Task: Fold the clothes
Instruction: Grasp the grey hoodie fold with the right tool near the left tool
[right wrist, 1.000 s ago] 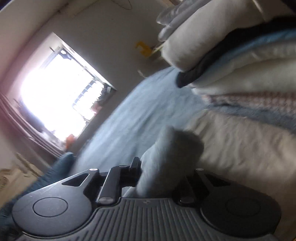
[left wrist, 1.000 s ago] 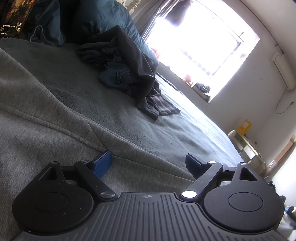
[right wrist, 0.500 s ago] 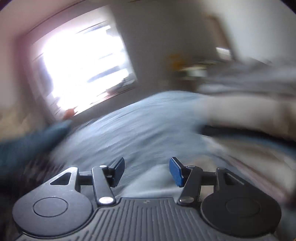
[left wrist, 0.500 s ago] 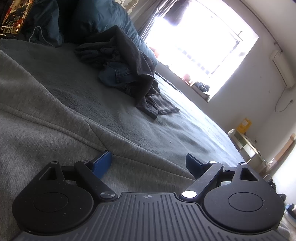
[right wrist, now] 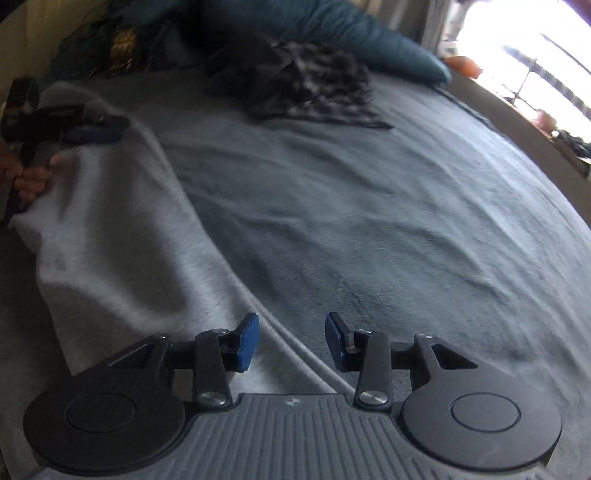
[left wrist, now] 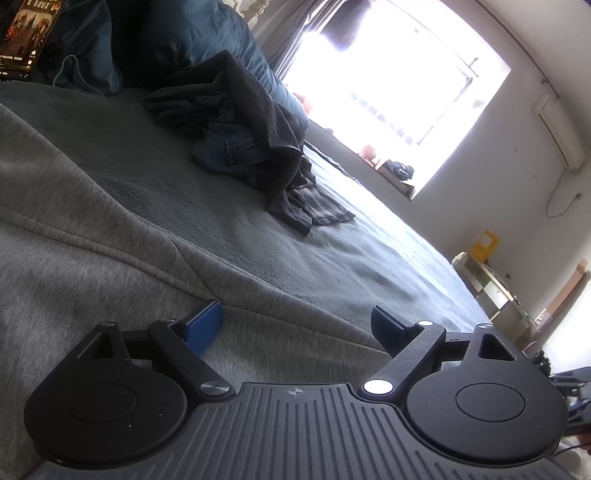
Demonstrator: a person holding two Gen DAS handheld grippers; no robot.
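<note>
We see a grey sweatshirt (left wrist: 92, 236) of soft, heathered fleece lying on the bed (left wrist: 369, 254), its raised, stitched seams running in slanting lines across the fabric. In the right wrist view the garment (right wrist: 110, 236) forms a long, rumpled strip whose long axis runs from just under our right tongs (right wrist: 291, 341) away to the upper left, where our left tongs (right wrist: 85, 125) sit at its far end, held in a hand (right wrist: 33, 177).

The left tongs (left wrist: 295, 325) stand wide open, their blue pads resting low over the fleece with nothing pinched between them. The right tongs are closing, with a seam edge of the sweatshirt lying under the gap, but the pads are not pressing on it.

The bed is covered by a blue-grey blanket with a short, nubby, faintly creased pile. Farther back lies a crumpled pile of dark clothes (left wrist: 255, 147), including denim and plaid cloth, against a teal pillow (left wrist: 207, 33). Beyond, a bright window (left wrist: 399, 81) glares in a white wall, with an air conditioner (left wrist: 557, 129) mounted high beside it.
</note>
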